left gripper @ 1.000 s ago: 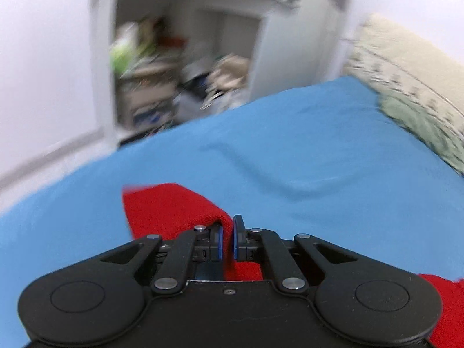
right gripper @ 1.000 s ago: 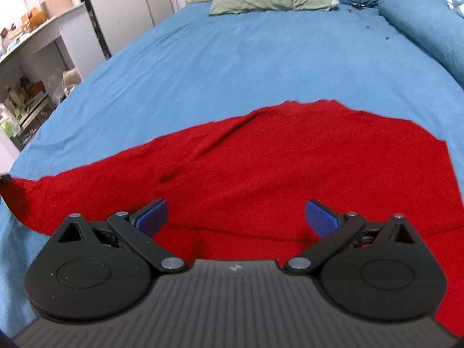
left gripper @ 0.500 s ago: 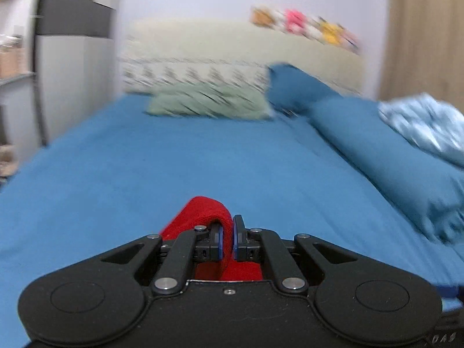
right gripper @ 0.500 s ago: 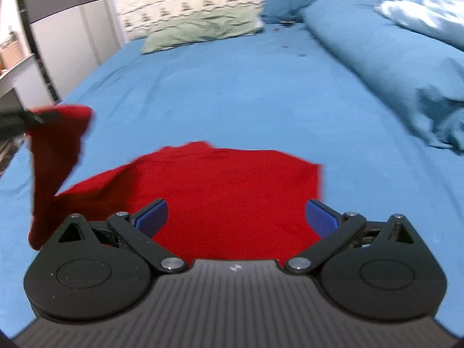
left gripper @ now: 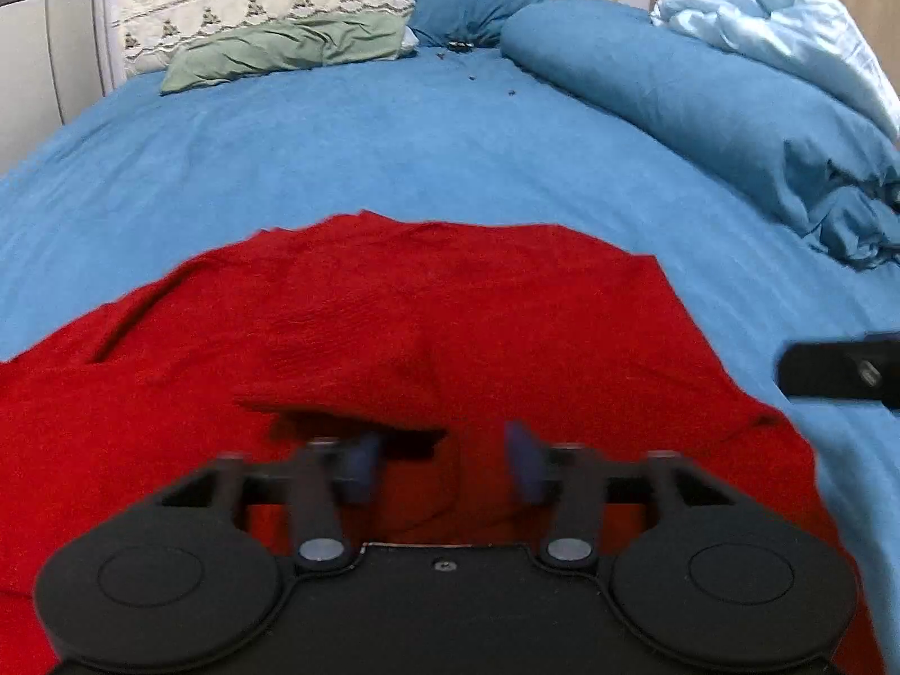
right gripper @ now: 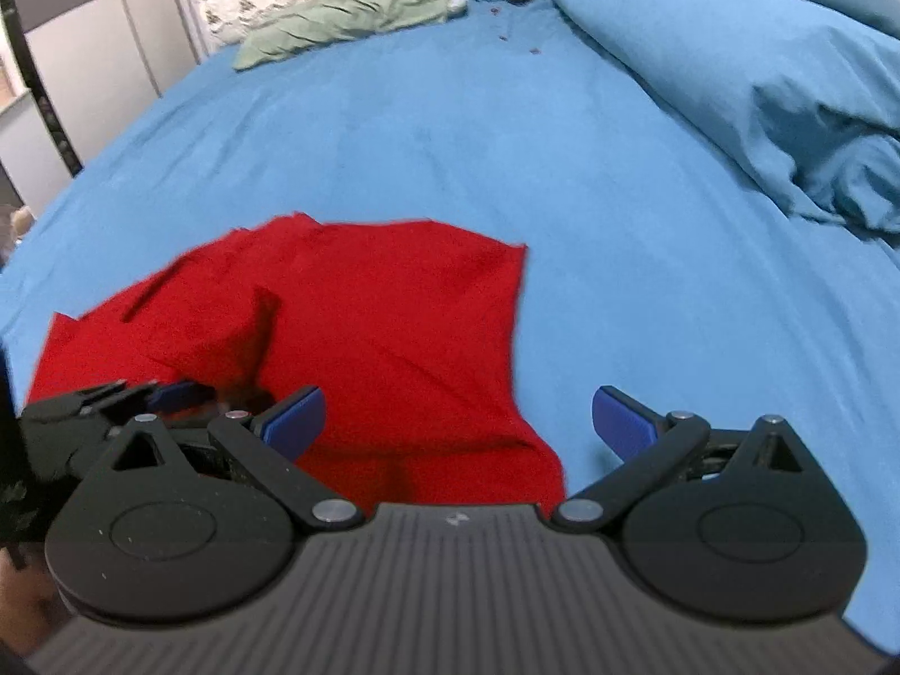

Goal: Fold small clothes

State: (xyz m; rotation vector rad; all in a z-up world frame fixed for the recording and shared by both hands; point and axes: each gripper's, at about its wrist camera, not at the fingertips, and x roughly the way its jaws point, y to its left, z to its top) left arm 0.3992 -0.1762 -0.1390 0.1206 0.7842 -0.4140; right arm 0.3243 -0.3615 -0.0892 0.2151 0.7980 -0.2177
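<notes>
Red garment [left gripper: 450, 326]: on blue bed [left gripper: 337, 157]; my left gripper [left gripper: 444, 464] fingers opening above it, nothing pinched; my right gripper [right gripper: 455, 422] fingers spread, empty

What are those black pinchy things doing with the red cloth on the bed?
A person is folding a small red knitted garment on the blue bedsheet with two black hand-held grippers. The left gripper is opening, with nothing pinched between its blue pads, and a folded-over part lies on the garment just ahead of it. The right gripper hangs open over the garment's right edge, holding nothing.
</notes>
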